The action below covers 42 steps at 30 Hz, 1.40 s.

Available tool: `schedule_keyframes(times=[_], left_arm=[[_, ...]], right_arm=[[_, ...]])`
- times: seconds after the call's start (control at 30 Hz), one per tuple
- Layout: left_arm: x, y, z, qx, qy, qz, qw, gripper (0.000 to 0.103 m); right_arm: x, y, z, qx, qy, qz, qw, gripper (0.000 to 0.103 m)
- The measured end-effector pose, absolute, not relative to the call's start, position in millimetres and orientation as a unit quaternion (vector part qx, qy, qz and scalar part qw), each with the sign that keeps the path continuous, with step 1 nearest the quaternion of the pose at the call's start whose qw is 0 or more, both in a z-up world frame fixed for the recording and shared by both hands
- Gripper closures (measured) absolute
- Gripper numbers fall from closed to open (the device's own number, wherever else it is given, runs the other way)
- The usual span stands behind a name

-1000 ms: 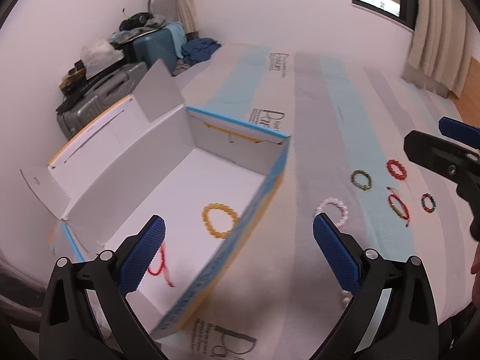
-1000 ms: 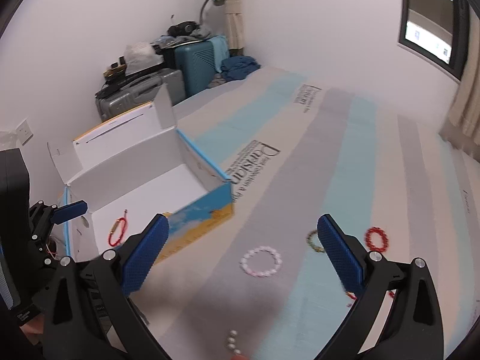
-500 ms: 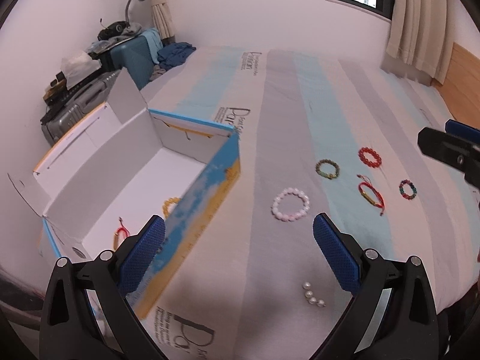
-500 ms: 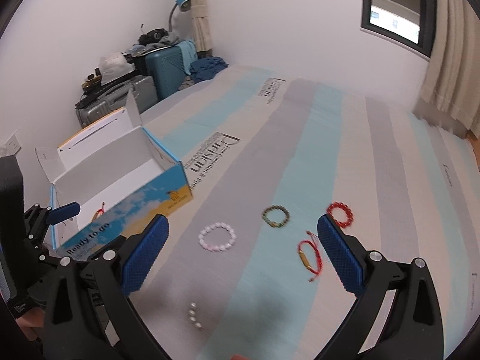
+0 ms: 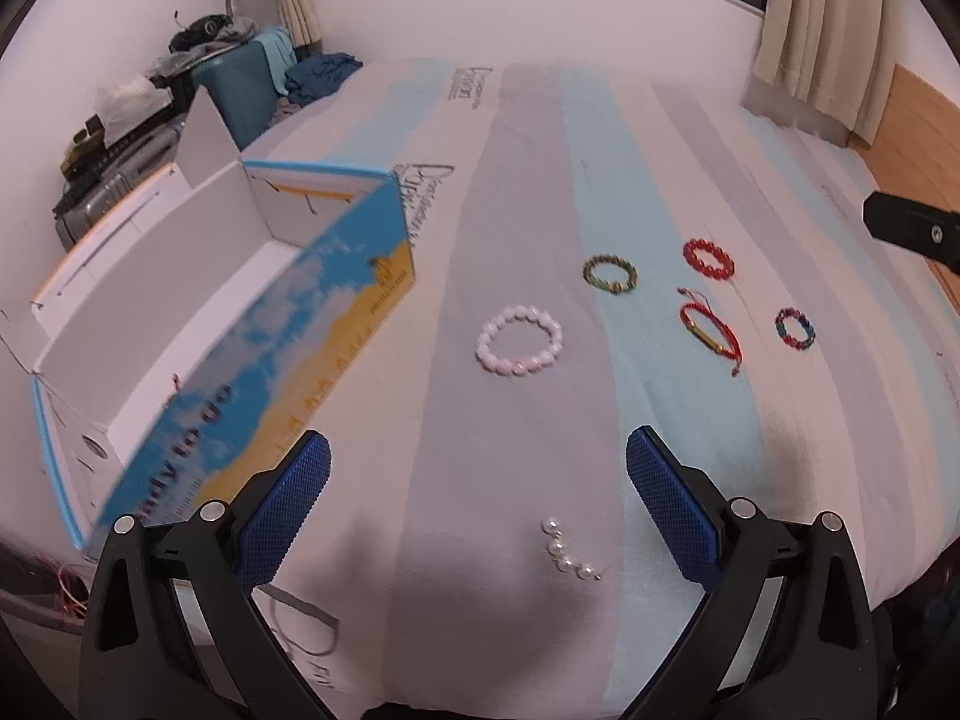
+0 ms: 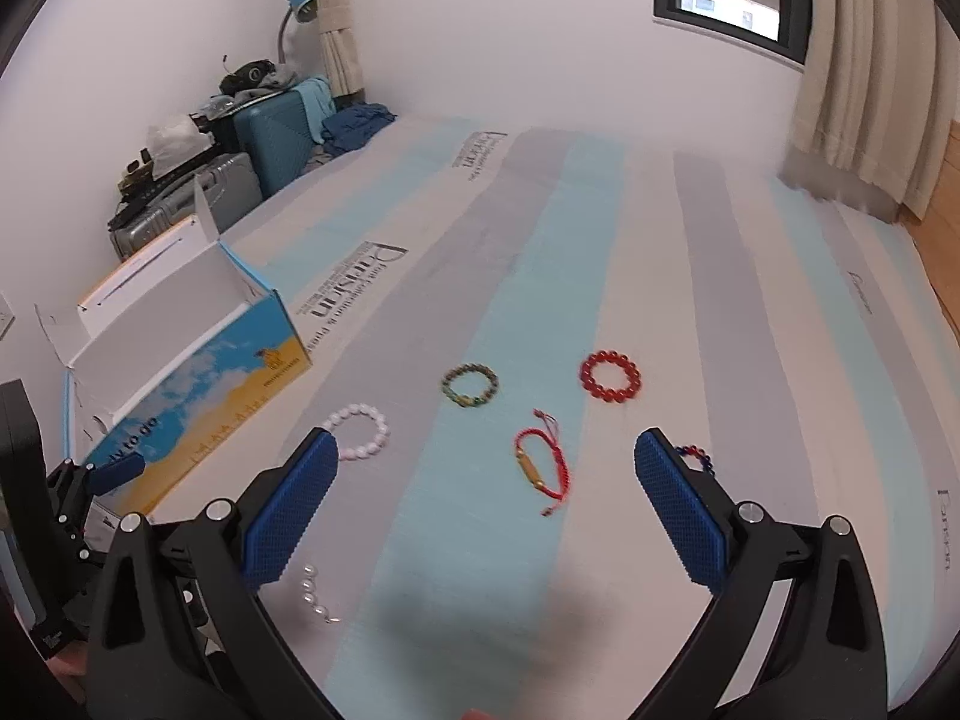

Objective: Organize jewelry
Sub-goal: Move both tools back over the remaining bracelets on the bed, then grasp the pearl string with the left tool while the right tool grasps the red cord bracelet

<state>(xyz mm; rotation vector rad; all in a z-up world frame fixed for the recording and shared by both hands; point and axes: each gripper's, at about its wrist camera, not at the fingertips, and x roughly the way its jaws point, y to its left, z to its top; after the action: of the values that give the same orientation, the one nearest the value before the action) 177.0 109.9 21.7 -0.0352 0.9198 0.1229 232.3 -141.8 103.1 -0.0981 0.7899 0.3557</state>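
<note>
Several bracelets lie on the striped mattress [image 5: 522, 138]: a pink bead bracelet [image 5: 519, 340], a green-brown one [image 5: 609, 273], a red bead one [image 5: 708, 257], a red cord bracelet with a gold tube [image 5: 710, 333], a multicolour one [image 5: 794, 328]. A short pearl strand [image 5: 569, 552] lies between the fingers of my open, empty left gripper [image 5: 477, 501]. My right gripper [image 6: 480, 507] is open and empty above the red cord bracelet [image 6: 540, 468], with the pink bracelet [image 6: 363, 432], green-brown bracelet [image 6: 470, 385] and red bead bracelet [image 6: 610, 375] ahead. The open blue-and-yellow cardboard box [image 5: 252, 324] stands at left, its inside hidden.
Suitcases [image 6: 240, 156] piled with clothes and a blue desk lamp [image 6: 298, 3] stand in the far left corner. Curtains [image 6: 864, 78] hang under a window at right, beside a wooden panel [image 5: 918, 126]. The mattress drops off at its near edge.
Both grippers have swung right, away from the box and toward the bracelets. The box interior with its yellow and red bracelets has dropped out of sight. The pearl strand now lies between my left fingers.
</note>
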Motion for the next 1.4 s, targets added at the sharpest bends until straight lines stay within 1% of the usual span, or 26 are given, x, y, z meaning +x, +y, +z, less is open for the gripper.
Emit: schedule_keyframes(times=[0.3, 0.63, 1.03, 1.27, 1.4], left_arm=[[179.5, 92.5, -10.6, -0.024, 0.461, 0.053, 0.886, 0.006], [188.8, 80.5, -46.2, -0.025, 0.482, 0.050, 0.874, 0.006], [191.9, 83.8, -84.2, -0.035, 0.505, 0.068, 0.860, 0.006], [189.8, 84.7, -101.8, -0.038, 0.509, 0.067, 0.857, 0.007], [188.3, 83.8, -107.0, -0.029, 0.503, 0.070, 0.861, 0.007]], right_arm=[[247.1, -167.4, 72.1, -0.047, 0.399, 0.160, 0.902, 0.008], [269.2, -174.3, 28.5, -0.049, 0.427, 0.162, 0.888, 0.008], [302.6, -153.4, -14.8, -0.071, 0.449, 0.186, 0.871, 0.008], [320.7, -140.7, -42.8, -0.086, 0.467, 0.190, 0.859, 0.008], [330.6, -134.9, -58.3, -0.095, 0.478, 0.190, 0.852, 0.010]])
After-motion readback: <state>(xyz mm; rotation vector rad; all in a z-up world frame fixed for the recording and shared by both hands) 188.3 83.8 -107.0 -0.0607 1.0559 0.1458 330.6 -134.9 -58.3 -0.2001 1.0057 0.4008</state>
